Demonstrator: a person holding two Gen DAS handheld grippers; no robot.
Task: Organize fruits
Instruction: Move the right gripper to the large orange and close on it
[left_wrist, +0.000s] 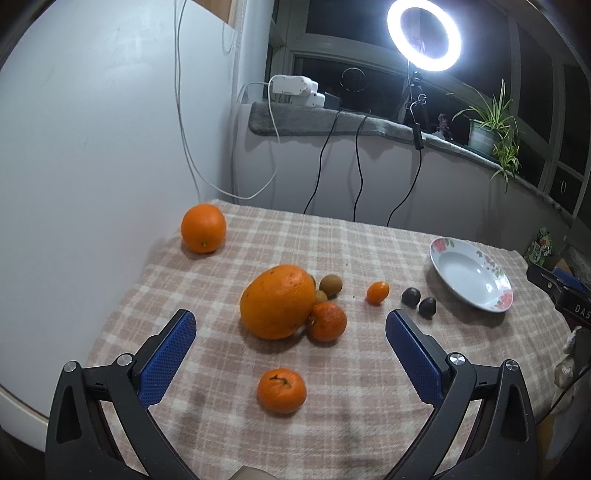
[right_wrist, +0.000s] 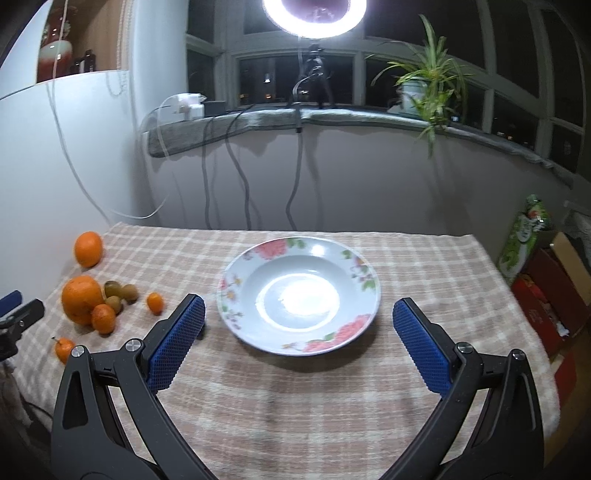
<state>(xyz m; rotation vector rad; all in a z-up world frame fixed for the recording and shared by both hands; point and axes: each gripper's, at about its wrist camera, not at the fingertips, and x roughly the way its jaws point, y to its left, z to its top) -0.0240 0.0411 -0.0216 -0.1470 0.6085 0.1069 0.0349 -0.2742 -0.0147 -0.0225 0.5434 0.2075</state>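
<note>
My left gripper (left_wrist: 291, 325) is open and empty, hovering over a large orange (left_wrist: 277, 301) with a small mandarin (left_wrist: 327, 320) against it. Another mandarin (left_wrist: 281, 390) lies nearer, between the fingers. A second orange (left_wrist: 203, 228) sits at the far left. Small brown fruits (left_wrist: 330, 284), a kumquat (left_wrist: 378, 292) and two dark fruits (left_wrist: 419, 301) lie toward the flowered plate (left_wrist: 496, 273). My right gripper (right_wrist: 298, 312) is open and empty, with the empty plate (right_wrist: 236, 284) between its fingers. The fruit cluster (right_wrist: 82, 299) lies to its left.
A checked cloth (right_wrist: 295, 398) covers the table. A white panel (left_wrist: 92, 147) stands at the left edge. Cables (left_wrist: 325, 147) hang behind the table under a sill with a ring light (left_wrist: 424, 35) and a plant (right_wrist: 428, 85). Boxes (right_wrist: 550, 295) stand at the right.
</note>
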